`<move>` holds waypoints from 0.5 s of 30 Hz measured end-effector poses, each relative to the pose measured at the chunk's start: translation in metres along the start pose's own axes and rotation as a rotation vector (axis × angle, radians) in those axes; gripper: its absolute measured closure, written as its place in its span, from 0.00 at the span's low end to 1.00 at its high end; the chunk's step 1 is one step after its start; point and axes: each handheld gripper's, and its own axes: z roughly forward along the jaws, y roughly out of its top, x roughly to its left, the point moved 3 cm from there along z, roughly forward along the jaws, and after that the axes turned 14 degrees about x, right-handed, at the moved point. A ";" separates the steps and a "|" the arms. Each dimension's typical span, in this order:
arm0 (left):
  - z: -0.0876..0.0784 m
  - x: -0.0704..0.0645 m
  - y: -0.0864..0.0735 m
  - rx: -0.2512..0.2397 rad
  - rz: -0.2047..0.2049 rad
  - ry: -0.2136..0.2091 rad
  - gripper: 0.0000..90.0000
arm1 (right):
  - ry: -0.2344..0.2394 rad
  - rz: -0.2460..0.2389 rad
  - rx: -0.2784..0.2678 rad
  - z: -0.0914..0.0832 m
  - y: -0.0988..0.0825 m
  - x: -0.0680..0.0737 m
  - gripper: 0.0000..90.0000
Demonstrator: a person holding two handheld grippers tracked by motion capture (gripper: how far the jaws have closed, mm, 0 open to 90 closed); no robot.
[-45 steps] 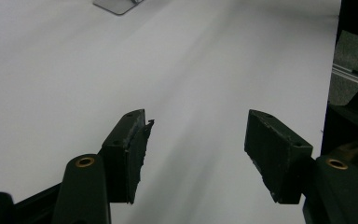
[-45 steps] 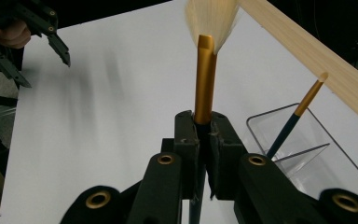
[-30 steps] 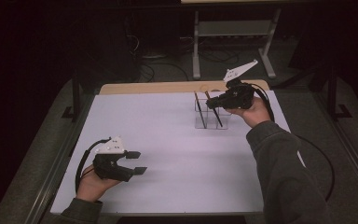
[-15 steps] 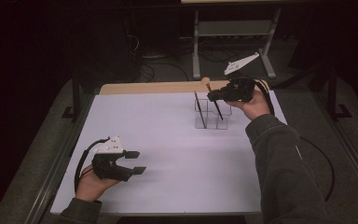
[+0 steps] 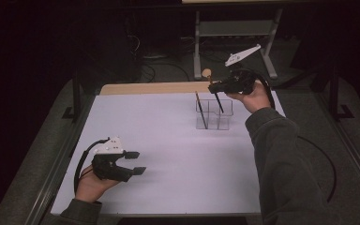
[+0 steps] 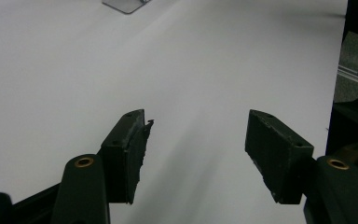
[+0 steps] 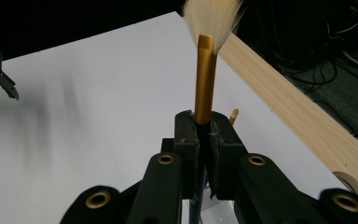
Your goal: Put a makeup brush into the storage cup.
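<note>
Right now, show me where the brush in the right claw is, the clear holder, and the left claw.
brush [image 7: 204, 79]: right gripper view, on its gold ferrule.
clear holder [image 5: 225, 121]: high view, on its front wall.
left claw [image 5: 136, 162]: high view, midway between its fingertips.

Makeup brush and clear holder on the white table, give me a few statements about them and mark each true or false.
1. The right gripper is shut on the makeup brush. True.
2. The left gripper holds a second brush. False: its jaws are open with nothing between them.
3. The clear holder lies tipped over. False: it stands upright.
4. Another brush leans in the holder. True.
</note>
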 end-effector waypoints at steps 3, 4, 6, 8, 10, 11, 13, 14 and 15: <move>0.000 0.001 0.000 -0.002 0.002 0.002 0.42 | -0.008 0.000 -0.003 -0.001 0.003 -0.003 0.92; 0.000 0.000 0.000 -0.004 -0.001 0.001 0.42 | -0.009 0.008 -0.007 -0.002 0.005 -0.004 0.92; -0.001 0.001 0.000 -0.005 0.001 0.003 0.42 | -0.013 0.013 -0.010 -0.003 0.008 -0.006 0.92; -0.001 0.001 -0.001 -0.003 0.002 0.004 0.42 | -0.014 0.017 -0.010 -0.003 0.010 -0.007 0.92; -0.002 0.001 -0.001 -0.003 -0.001 0.004 0.41 | -0.018 0.020 -0.012 -0.003 0.012 -0.009 0.92; -0.002 0.001 -0.001 -0.002 0.001 0.004 0.41 | -0.022 0.017 -0.013 -0.002 0.012 -0.010 0.92; -0.002 0.002 -0.001 0.000 0.005 0.006 0.41 | -0.025 0.029 -0.010 0.000 0.013 -0.013 0.92; -0.002 0.002 -0.001 -0.001 0.005 0.006 0.41 | -0.028 0.029 -0.010 0.001 0.013 -0.015 0.92; -0.002 0.001 -0.001 -0.004 0.000 0.003 0.41 | -0.028 0.035 -0.008 0.002 0.013 -0.015 0.92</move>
